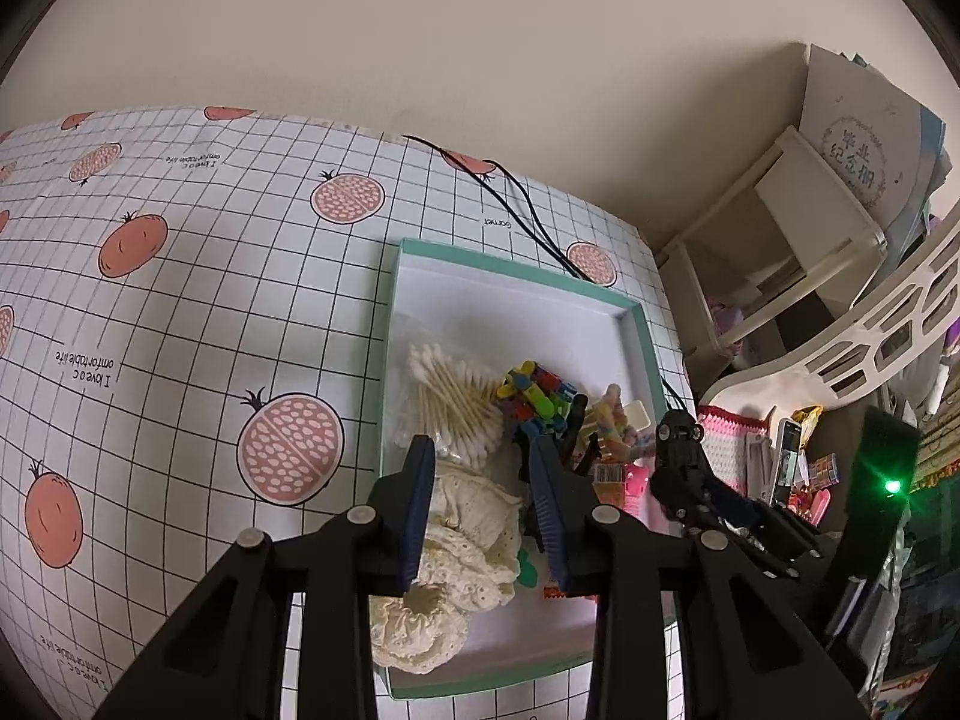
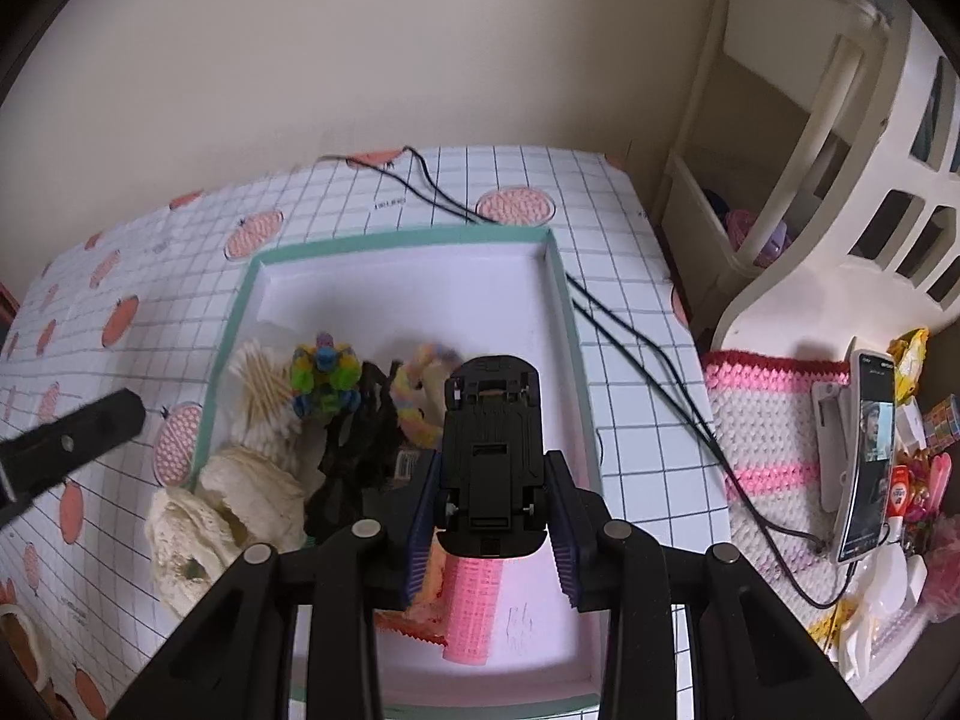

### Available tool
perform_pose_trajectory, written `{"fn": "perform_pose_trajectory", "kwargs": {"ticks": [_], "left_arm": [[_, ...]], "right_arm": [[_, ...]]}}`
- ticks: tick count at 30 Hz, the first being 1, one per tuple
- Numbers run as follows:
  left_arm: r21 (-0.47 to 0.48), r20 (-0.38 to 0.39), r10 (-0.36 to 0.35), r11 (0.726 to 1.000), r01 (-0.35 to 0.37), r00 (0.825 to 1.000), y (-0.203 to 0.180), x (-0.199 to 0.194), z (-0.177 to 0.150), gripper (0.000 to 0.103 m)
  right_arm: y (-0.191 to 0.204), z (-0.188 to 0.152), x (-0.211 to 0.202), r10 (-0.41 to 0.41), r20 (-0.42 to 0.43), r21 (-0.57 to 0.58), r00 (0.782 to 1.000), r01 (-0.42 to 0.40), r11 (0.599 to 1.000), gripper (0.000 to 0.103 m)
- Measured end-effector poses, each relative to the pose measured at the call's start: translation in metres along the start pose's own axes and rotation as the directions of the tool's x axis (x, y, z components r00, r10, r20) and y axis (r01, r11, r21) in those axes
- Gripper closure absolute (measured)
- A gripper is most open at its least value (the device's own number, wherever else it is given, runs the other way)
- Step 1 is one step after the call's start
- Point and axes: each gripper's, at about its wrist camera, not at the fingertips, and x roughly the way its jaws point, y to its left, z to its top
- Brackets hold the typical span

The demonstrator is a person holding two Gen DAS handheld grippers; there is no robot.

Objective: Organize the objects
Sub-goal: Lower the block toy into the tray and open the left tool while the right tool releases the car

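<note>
A shallow white box with a teal rim (image 1: 510,267) (image 2: 396,240) lies on the table. It holds cotton swabs (image 1: 453,405) (image 2: 264,384), cream lace cloth (image 1: 462,534) (image 2: 234,498), a coloured block toy (image 1: 534,399) (image 2: 324,375), pastel hair ties (image 2: 420,384) and a pink roller (image 2: 477,606). My right gripper (image 2: 492,516) is shut on a black toy car (image 2: 492,456), underside up, above the box. It shows in the left wrist view (image 1: 678,444) too. My left gripper (image 1: 483,516) is open and empty above the lace cloth.
A gridded tablecloth with fruit prints (image 1: 198,300) covers the table. Two black cables (image 2: 648,360) cross its right side. A cream shelf unit (image 2: 774,120), a white basket (image 2: 888,198), a pink knitted mat (image 2: 774,408) and a phone on a stand (image 2: 867,456) stand to the right.
</note>
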Motion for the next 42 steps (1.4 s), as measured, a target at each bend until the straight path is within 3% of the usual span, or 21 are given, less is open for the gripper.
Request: {"fn": "perform_pose_trajectory", "kwargs": {"ticks": [16, 30, 39, 42], "left_arm": [[-0.009, -0.018, 0.006, 1.0, -0.006, 1.0, 0.003, 0.004, -0.001, 0.069], [-0.017, -0.021, 0.01, 1.0, -0.01, 1.0, 0.006, 0.005, 0.001, 0.069], [-0.019, -0.015, 0.03, 0.999, -0.031, 0.999, 0.008, 0.004, 0.001, 0.069], [-0.023, -0.006, 0.047, 0.999, -0.048, 0.999, 0.011, 0.003, 0.001, 0.062]], "right_arm": [[0.012, -0.012, 0.028, -0.003, -0.071, -0.039, 0.997, 0.0, 0.999, 0.067], [0.024, -0.013, 0.028, 0.003, -0.079, -0.079, 0.997, -0.01, 0.997, 0.066], [0.023, -0.008, 0.02, 0.012, -0.05, -0.068, 0.999, -0.015, 0.998, 0.047], [0.025, -0.007, 0.015, 0.015, -0.035, -0.064, 0.999, -0.017, 0.998, 0.044]]}}
